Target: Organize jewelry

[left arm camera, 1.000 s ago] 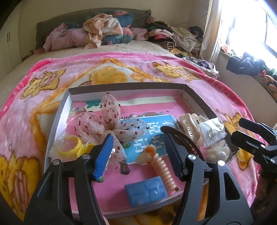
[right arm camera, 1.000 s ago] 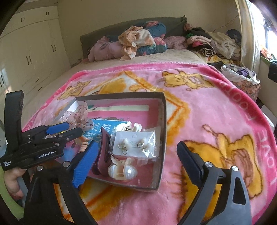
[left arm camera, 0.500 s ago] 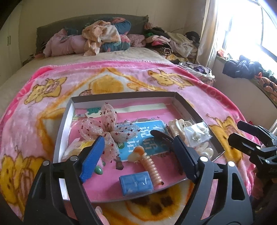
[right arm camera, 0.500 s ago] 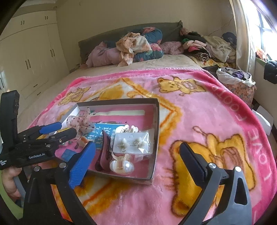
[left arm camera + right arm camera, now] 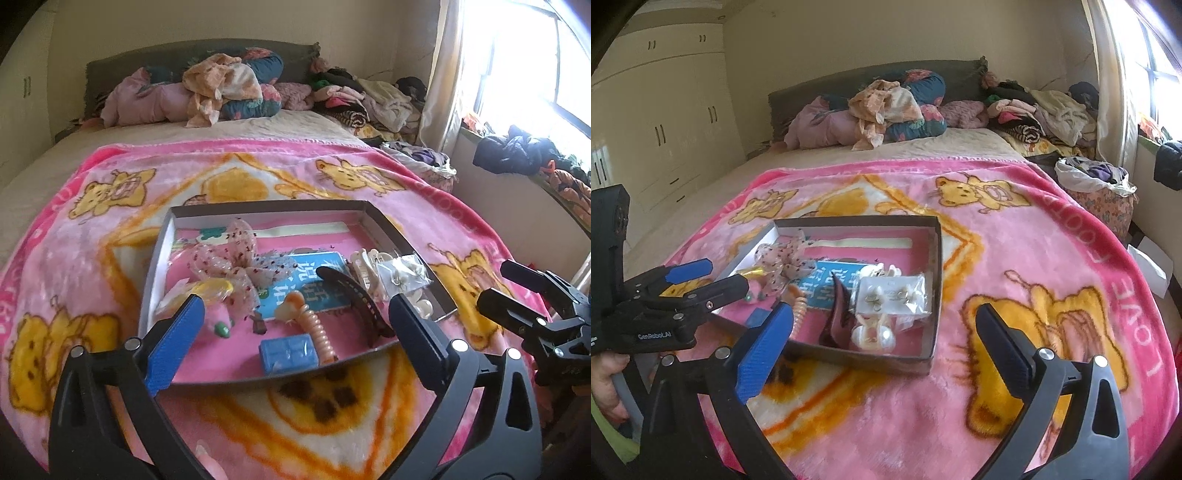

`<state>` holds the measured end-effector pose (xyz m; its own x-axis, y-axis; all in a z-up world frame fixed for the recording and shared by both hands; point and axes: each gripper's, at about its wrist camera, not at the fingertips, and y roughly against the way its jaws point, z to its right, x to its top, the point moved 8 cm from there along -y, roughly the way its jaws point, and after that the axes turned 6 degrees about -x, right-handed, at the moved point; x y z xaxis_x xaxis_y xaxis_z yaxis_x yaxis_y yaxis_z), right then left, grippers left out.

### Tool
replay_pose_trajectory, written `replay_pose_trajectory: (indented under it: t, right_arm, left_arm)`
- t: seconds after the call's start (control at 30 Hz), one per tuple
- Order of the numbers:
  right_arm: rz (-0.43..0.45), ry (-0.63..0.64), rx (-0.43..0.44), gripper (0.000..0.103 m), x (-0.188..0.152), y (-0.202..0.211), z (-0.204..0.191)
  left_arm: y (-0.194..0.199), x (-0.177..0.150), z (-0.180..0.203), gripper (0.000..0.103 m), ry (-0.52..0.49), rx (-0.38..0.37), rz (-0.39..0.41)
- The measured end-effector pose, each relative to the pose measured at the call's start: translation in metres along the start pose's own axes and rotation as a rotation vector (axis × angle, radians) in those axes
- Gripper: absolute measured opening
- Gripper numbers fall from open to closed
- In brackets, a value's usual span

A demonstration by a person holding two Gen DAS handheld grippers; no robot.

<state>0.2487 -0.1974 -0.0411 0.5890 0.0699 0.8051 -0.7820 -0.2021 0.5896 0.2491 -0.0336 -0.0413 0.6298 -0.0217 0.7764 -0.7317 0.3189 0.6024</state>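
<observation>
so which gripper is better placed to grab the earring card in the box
Right, probably. The earring card lies at the box's right end, nearer the right gripper; the left gripper, its jaws opening and empty, faces the box's other half.

You're in a home bedroom: a bed point(image 5: 871, 162) under a pink bear-print blanket point(image 5: 1015, 236), clothes heaped point(image 5: 886, 107) against the headboard at upper centre, built-in wardrobes point(image 5: 665, 122) upper left, a curtained window point(image 5: 517, 66) upper right.

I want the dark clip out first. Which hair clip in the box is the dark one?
The long curved brown clip at the box's middle; the claw clips beside it are cream.
</observation>
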Motion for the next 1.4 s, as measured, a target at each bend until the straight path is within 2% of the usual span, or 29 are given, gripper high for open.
replay_pose_trajectory:
  t: [0.37,0.7,1.0,1.4]
  right_arm:
    - [0.024,0.027,0.000,0.096,-0.016,0.017,-0.014]
    - [0.047,0.003,0.018,0.096,-0.030,0.027,-0.022]
    - [0.091,-0.026,-0.012,0.096,-0.048,0.033,-0.017]
    - [0.151,0.008,-0.039,0.096,-0.065,0.034,-0.019]
  left_arm:
    - [0.031,-0.020,-0.003,0.091,-0.001,0.032,0.028]
    - [0.050,-0.038,-0.003,0.091,-0.001,0.052,0.066]
    - [0.051,-0.055,-0.007,0.091,0.007,0.083,0.077]
    - [0.050,-0.070,-0.013,0.091,0.023,0.112,0.094]
